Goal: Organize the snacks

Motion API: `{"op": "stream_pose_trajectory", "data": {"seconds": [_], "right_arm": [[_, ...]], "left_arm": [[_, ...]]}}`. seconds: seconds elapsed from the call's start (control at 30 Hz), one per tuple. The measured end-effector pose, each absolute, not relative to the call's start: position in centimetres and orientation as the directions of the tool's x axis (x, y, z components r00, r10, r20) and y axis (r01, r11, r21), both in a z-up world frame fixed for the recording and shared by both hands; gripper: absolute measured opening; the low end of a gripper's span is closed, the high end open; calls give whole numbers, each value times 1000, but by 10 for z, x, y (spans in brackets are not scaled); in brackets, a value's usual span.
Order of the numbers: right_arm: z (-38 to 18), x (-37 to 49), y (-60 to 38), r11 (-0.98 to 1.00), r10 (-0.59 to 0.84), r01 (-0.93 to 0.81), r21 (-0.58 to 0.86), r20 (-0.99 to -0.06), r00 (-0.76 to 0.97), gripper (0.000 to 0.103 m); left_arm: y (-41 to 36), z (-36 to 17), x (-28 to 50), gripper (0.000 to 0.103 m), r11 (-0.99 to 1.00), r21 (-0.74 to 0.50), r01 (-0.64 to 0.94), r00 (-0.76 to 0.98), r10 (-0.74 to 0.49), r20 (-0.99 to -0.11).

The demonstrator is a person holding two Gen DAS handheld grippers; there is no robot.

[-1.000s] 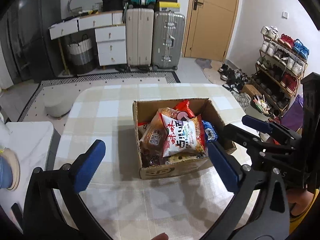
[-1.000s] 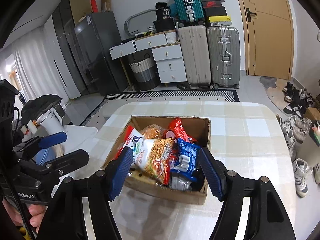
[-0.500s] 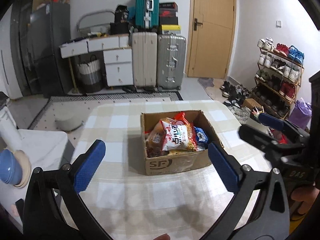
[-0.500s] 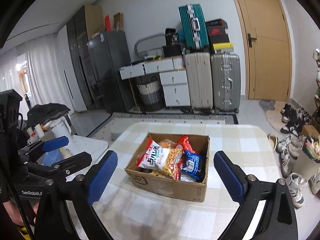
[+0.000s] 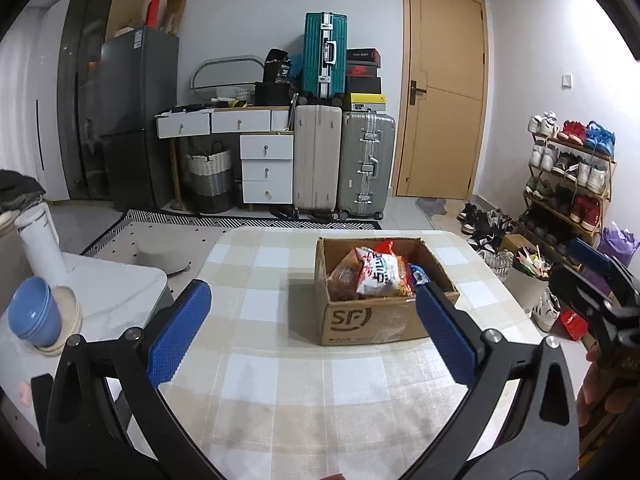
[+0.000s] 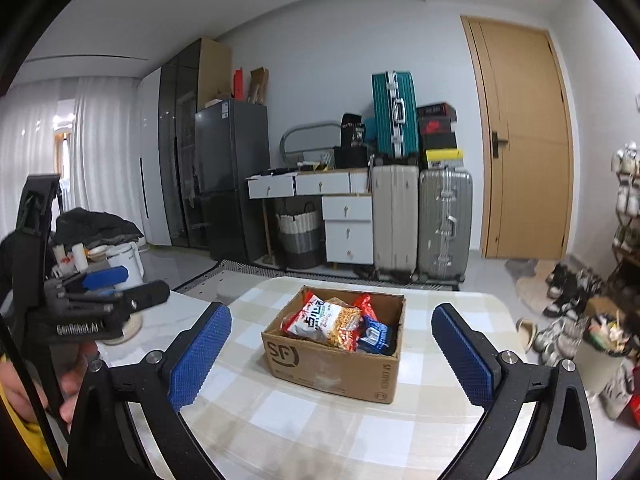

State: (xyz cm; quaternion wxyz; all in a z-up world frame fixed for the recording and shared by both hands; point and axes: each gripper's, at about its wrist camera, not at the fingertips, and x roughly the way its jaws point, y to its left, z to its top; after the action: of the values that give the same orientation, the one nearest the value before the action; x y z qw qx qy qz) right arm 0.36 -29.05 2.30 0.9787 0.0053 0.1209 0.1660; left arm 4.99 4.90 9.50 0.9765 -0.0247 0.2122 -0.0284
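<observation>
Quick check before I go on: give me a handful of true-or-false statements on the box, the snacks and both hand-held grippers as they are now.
1. The cardboard box stands on the checked table. True.
2. The box is empty. False: snack packets fill it.
3. The right hand-held gripper grips a packet. False: its jaws are opening, nothing between them.
4. The left hand-held gripper is open and empty. True.
5. A blue packet lies in the box. True.
</observation>
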Motion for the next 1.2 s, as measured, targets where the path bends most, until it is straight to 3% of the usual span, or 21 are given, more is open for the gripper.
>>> {"op": "stream_pose_trajectory", "data": {"seconds": [0.47, 0.73, 0.87, 1.2], "right_arm": [[-22, -15, -306, 947, 320, -309, 86, -218, 922, 102], [-74, 10, -313, 967, 254, -252, 36, -233, 939, 102], [-98, 11, -314, 982, 175, -186, -42, -192, 966, 102], [-113, 14, -323, 984, 174, -177, -5, -173, 969, 102]], "left_arm": [[74, 53, 32, 102, 997, -61, -37, 921, 10, -391], [62, -5, 61, 102, 997, 7, -74, 943, 73, -325], [60, -32, 73, 102, 996, 24, -89, 954, 92, -286], [55, -81, 109, 102, 997, 23, -79, 953, 82, -293]]}}
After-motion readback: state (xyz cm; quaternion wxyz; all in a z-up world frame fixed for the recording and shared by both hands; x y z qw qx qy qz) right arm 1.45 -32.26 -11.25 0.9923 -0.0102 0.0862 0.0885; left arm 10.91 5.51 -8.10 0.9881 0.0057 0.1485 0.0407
